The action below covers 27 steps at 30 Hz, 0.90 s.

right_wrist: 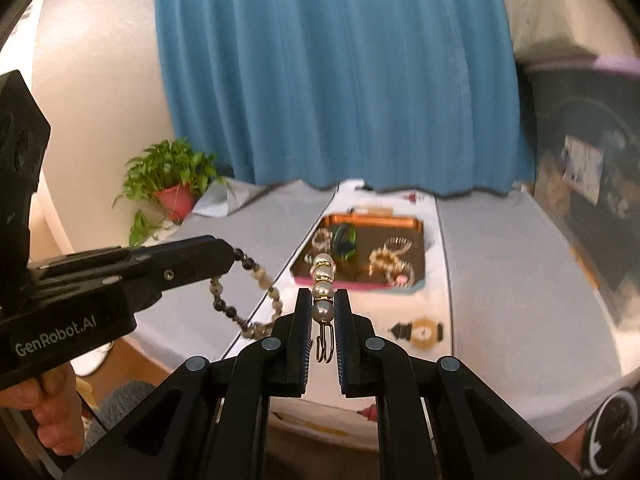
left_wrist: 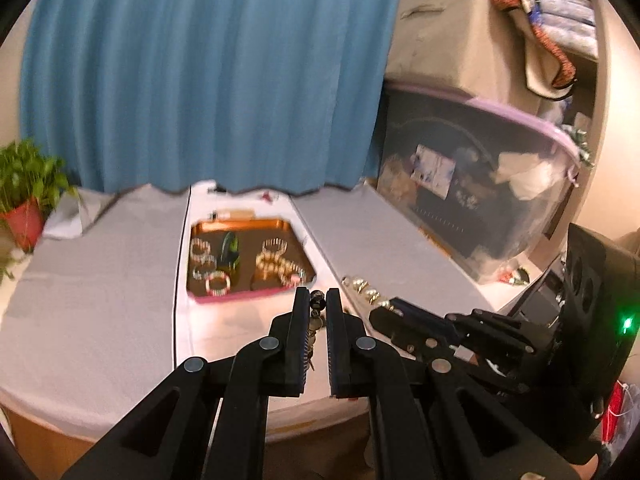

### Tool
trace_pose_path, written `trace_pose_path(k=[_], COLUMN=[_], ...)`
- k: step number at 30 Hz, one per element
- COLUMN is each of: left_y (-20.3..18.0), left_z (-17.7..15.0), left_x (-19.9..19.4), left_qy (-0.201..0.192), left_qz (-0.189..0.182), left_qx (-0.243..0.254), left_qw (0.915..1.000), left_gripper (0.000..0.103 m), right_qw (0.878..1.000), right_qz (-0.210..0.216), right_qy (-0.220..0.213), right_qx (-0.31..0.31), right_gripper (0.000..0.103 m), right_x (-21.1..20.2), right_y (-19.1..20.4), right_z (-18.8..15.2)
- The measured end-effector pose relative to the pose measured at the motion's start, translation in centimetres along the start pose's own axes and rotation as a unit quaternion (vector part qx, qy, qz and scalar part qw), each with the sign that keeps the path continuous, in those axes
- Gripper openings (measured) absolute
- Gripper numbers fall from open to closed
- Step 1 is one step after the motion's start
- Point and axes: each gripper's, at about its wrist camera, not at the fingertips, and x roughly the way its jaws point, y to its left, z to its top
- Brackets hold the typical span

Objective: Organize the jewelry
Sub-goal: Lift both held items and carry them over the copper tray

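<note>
Right wrist view: the right gripper (right_wrist: 323, 298) pinches a pearl bracelet (right_wrist: 323, 280) between nearly closed fingers, while the left gripper (right_wrist: 228, 258) clamps a speckled bead bracelet (right_wrist: 256, 276); both hang above the surface (right_wrist: 500, 260), near the copper tray (right_wrist: 416, 248).

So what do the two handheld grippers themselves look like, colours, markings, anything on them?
Both are matte black plastic. The right gripper has flat ribbed fingers on linkages with round grey rivets. The left gripper carries white "GenRobot.AI" lettering. A green indicator light glows on the right unit's body.
</note>
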Motion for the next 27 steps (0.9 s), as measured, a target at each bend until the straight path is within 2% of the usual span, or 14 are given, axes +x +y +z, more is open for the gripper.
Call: trace_pose_path(k=[5, 11, 17, 27], left_y=[-1.5, -1.9, -0.3, 5.8], left_z=[1.6, 1.5, 1.0, -0.6], left_x=[-1.8, -1.1, 0.8, 7.4], left_qy=[-0.041, -0.040, -0.025, 0.024], left_qz=[0.023, 0.038, 0.041, 0.051], left_qx=[0.024, 0.030, 0.020, -0.032], left_qw=[0.9986, 0.9980, 0.9986, 0.9979], left_gripper=[0.005, 0.006, 0.006, 0.006], right_qw=[1.000, 0.999, 1.000, 0.999], right_qz=[0.002, 0.006, 0.013, 0.006], right_qy=[-0.024, -0.038, -0.021, 0.026], right_qx=[-0.011, -0.012, 0.000, 0.027], right_gripper=[0.011, 0.011, 0.011, 0.011], right_x=[-2.4, -3.4, -0.9, 6.4], right_y=[0.8, 0.9, 0.0, -2.7], right_z=[1.4, 2.1, 1.8, 0.5])
